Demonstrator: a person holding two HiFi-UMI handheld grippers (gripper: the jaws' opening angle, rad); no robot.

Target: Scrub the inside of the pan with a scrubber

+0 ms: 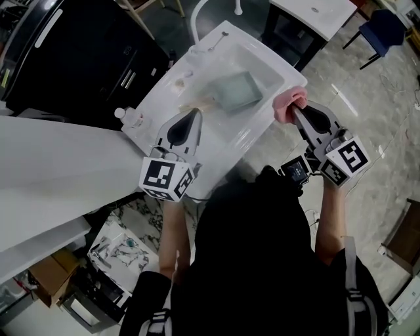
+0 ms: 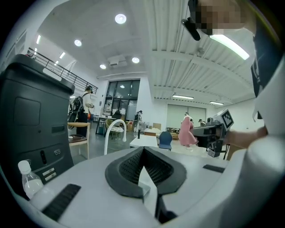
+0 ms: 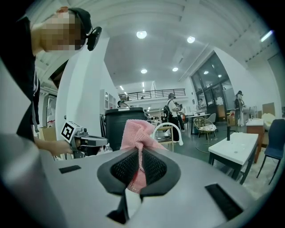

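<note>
A person in a dark top is standing at a white sink (image 1: 265, 60) set in a white worktop (image 1: 59, 164), holding both tools up in front of the chest, well above the basin. The left tool (image 1: 194, 113) is sitting at the centre left of the head view. Its nose is aiming toward the top of the frame over the near edge of the sink, its marker cube is turned up toward the camera, and the bare forearm is running down and away beneath it. Its jaws are pressing together with nothing between them. The right tool (image 1: 294, 109) is hanging at the centre right, just off the sink's right rim, angling up and to the left in the frame, and the forearm under it is standing almost straight up from the lower right. That tool is clamping a pink mesh scrubber (image 3: 139, 130), whose bunched cloth is sticking out past the jaw tips. In each gripper view the other tool is showing off to one side at about the same height, both lying roughly level. The pan (image 1: 233, 90), a pale grey-green square one, is lying inside the basin in the upper middle of the head view, apart from both tools. A clear bottle (image 1: 129, 117) is resting on the worktop at the sink's left corner, and a white faucet (image 1: 197, 18) is arching over the far end.
</note>
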